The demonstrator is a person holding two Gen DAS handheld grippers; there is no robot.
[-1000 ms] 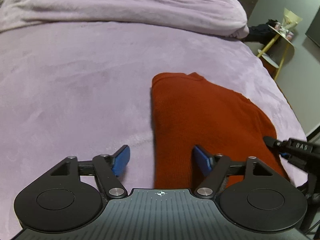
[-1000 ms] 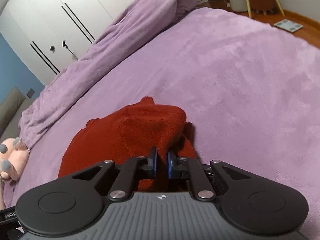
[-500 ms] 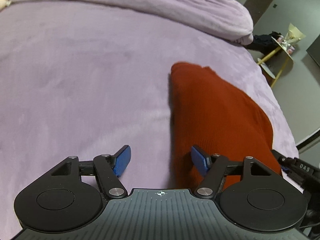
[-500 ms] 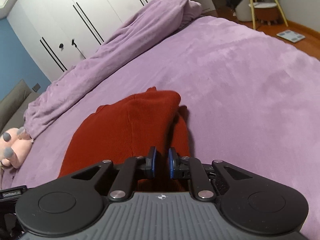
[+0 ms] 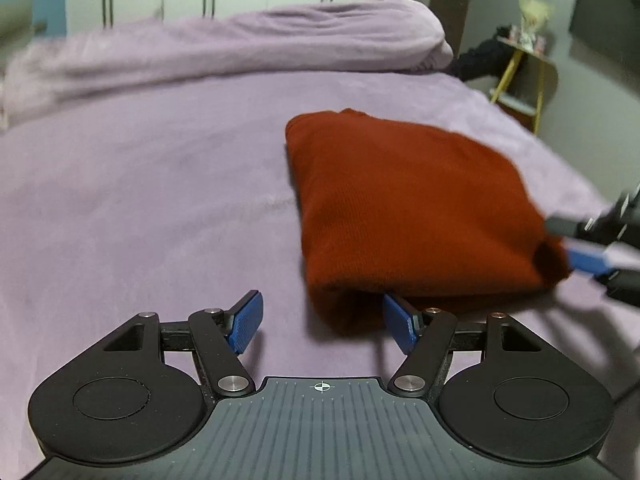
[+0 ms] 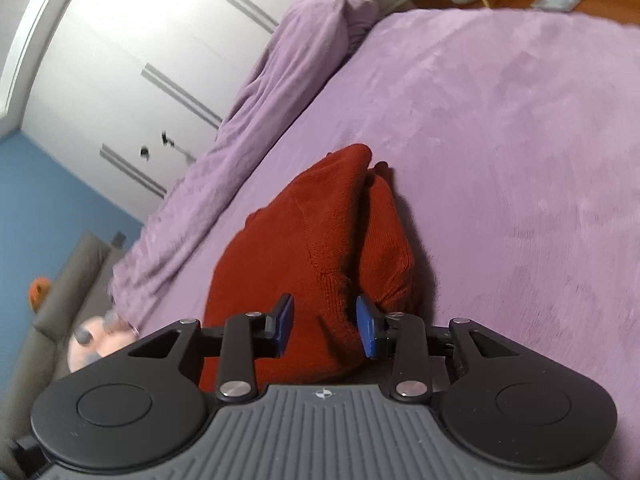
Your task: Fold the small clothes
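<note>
A folded red knit garment (image 5: 408,208) lies on the purple bed cover (image 5: 140,200). My left gripper (image 5: 324,324) is open at the garment's near corner, which lies between the pads without being pressed. In the right wrist view the garment (image 6: 304,240) shows stacked layers. The jaws of my right gripper (image 6: 325,326) are opening, with a ridge of red fabric loose between the blue pads. One of the right gripper's fingers (image 5: 586,261) shows at the garment's right corner in the left wrist view.
A rolled purple duvet (image 5: 240,48) runs along the far side of the bed, before white wardrobe doors (image 6: 140,60). A yellow-legged side table (image 5: 524,80) stands off the far right corner. A pink plush toy (image 6: 96,336) and a grey sofa (image 6: 60,280) lie to the left.
The right jaws, shut on the red fabric before, have spread apart. The left gripper has shifted, and the garment's near corner now lies between its pads.
</note>
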